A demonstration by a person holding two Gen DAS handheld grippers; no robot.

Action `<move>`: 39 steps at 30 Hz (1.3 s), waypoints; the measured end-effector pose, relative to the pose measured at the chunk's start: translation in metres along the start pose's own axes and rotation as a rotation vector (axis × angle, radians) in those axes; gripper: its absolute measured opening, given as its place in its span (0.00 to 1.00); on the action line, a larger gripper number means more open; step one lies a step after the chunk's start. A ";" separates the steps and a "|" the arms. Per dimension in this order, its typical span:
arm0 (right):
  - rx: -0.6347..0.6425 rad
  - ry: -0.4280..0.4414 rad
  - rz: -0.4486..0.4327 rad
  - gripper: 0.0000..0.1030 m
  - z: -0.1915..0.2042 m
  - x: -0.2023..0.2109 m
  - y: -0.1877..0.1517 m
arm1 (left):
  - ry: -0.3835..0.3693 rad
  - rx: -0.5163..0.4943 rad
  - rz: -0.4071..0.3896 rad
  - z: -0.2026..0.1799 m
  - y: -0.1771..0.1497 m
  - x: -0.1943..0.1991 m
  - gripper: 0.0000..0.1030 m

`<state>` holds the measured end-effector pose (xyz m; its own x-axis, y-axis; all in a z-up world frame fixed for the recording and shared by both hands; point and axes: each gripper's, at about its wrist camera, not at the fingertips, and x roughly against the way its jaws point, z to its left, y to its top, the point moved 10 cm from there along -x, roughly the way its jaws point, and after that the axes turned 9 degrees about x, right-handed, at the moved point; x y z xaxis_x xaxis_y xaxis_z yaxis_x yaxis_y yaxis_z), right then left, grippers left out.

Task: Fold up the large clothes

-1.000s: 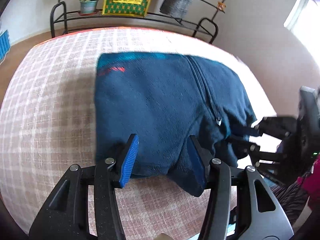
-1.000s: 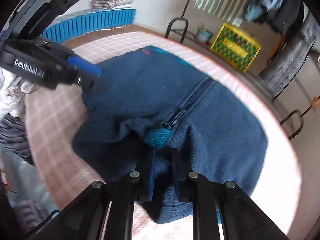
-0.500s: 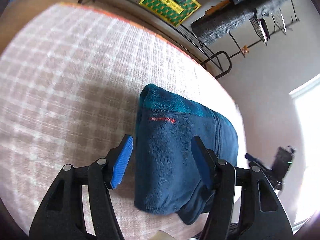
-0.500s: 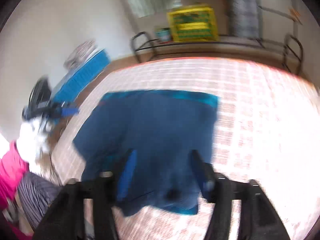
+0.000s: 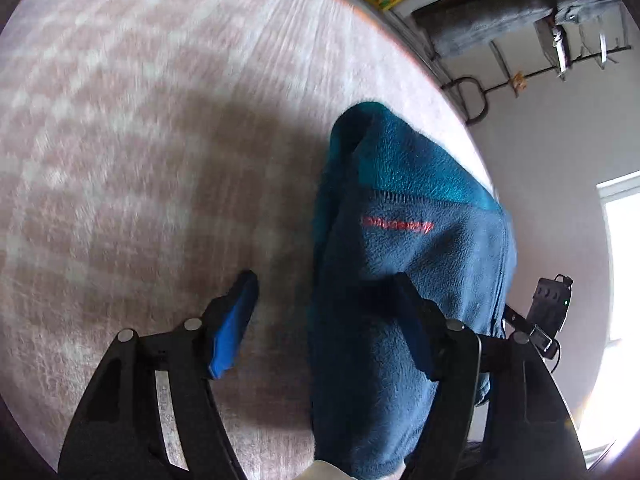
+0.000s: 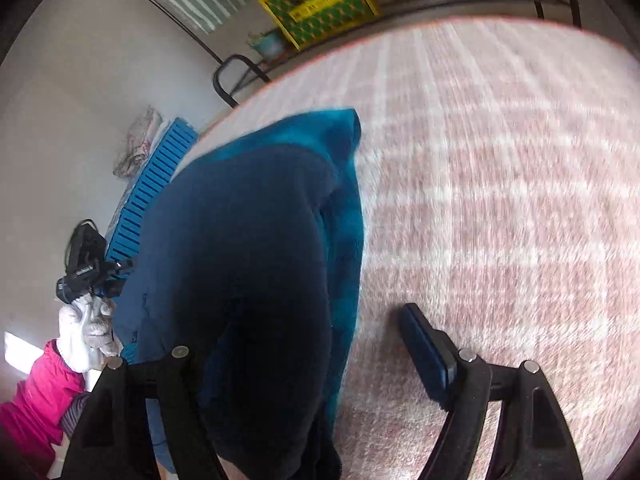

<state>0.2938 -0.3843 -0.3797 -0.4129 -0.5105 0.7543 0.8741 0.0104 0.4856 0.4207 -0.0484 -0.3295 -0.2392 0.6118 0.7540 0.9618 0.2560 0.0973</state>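
A folded navy fleece jacket (image 5: 404, 264) with a teal collar and red chest lettering is raised off the pink checked bed cover (image 5: 140, 140). It also shows in the right wrist view (image 6: 256, 264). My left gripper (image 5: 324, 316) is open, its right finger under the bundle's side and its blue left pad (image 5: 234, 326) free over the cover. My right gripper (image 6: 304, 340) is open; its left finger is hidden behind the fleece and its right pad (image 6: 426, 354) is free. The bundle rests between the two grippers.
A yellow-green crate (image 6: 318, 2) sits on a black metal rack beyond the bed's far edge. A blue slatted basket (image 6: 150, 196) stands by the wall. Grey cloth (image 5: 516, 20) hangs on the rack. A bright window (image 5: 624, 264) is at right.
Both grippers have slid in along the folded jacket's two sides and lifted it off the cover. The right gripper, shut on the fabric a second ago, is now open.
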 end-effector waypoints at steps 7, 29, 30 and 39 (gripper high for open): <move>-0.062 0.120 -0.008 0.70 -0.003 -0.002 0.001 | -0.106 0.029 -0.001 -0.008 -0.003 0.012 0.69; 0.006 0.084 0.012 0.28 0.027 -0.016 0.008 | 0.064 -0.189 -0.051 -0.047 -0.014 -0.016 0.37; 0.021 0.061 0.010 0.24 0.031 -0.014 0.010 | 0.074 -0.209 -0.065 -0.051 -0.016 -0.012 0.35; 0.170 -0.092 -0.043 0.20 0.074 0.019 0.037 | 0.055 -0.283 -0.111 -0.068 -0.026 0.009 0.31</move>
<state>0.2992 -0.3295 -0.3152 -0.4776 -0.4331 0.7644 0.8025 0.1392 0.5802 0.4027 -0.1001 -0.2811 -0.3449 0.5481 0.7620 0.9309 0.0954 0.3527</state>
